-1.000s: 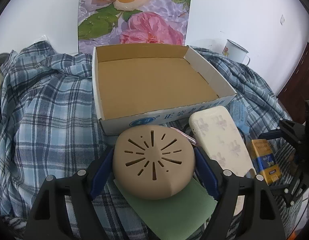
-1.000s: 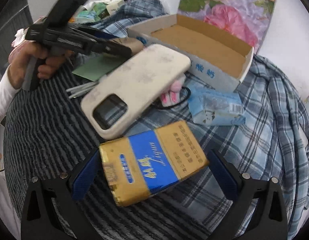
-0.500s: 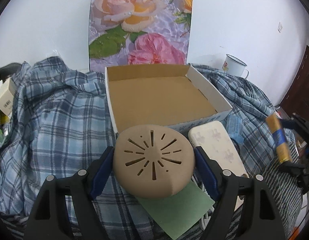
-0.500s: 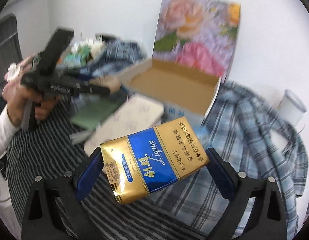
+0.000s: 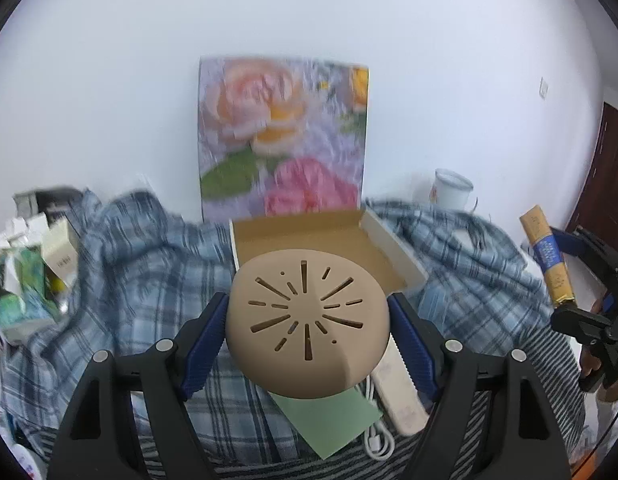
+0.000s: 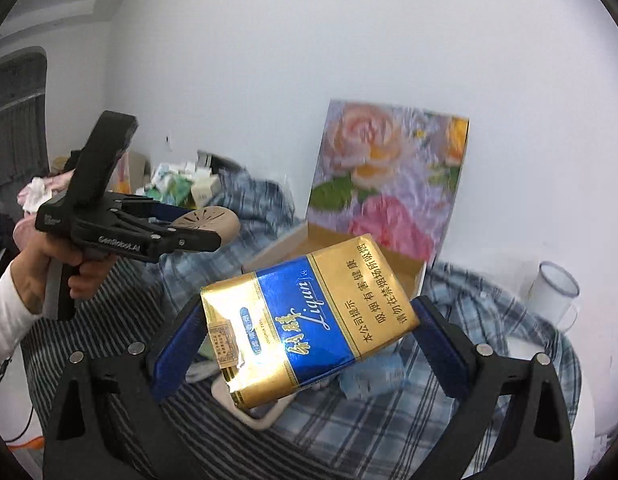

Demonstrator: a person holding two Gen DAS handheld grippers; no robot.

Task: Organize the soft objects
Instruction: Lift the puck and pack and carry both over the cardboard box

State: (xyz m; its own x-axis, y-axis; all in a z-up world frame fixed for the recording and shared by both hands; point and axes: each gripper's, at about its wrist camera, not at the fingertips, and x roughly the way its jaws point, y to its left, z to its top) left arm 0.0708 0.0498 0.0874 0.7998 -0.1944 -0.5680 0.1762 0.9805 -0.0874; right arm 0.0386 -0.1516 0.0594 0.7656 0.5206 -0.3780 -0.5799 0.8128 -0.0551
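1. Two tools are raised above the plaid cloth [image 5: 149, 280], each gripping one item.
2. The left tool [image 5: 309, 318] clamps a tan slotted dome [image 5: 307, 316] before the open cardboard box [image 5: 389, 240].
3. The right tool [image 6: 305, 340] pinches a gold-and-blue packet [image 6: 309, 320] between its pads.

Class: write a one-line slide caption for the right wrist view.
Right gripper holds a gold-and-blue pack above the checked cloth; cardboard box behind.
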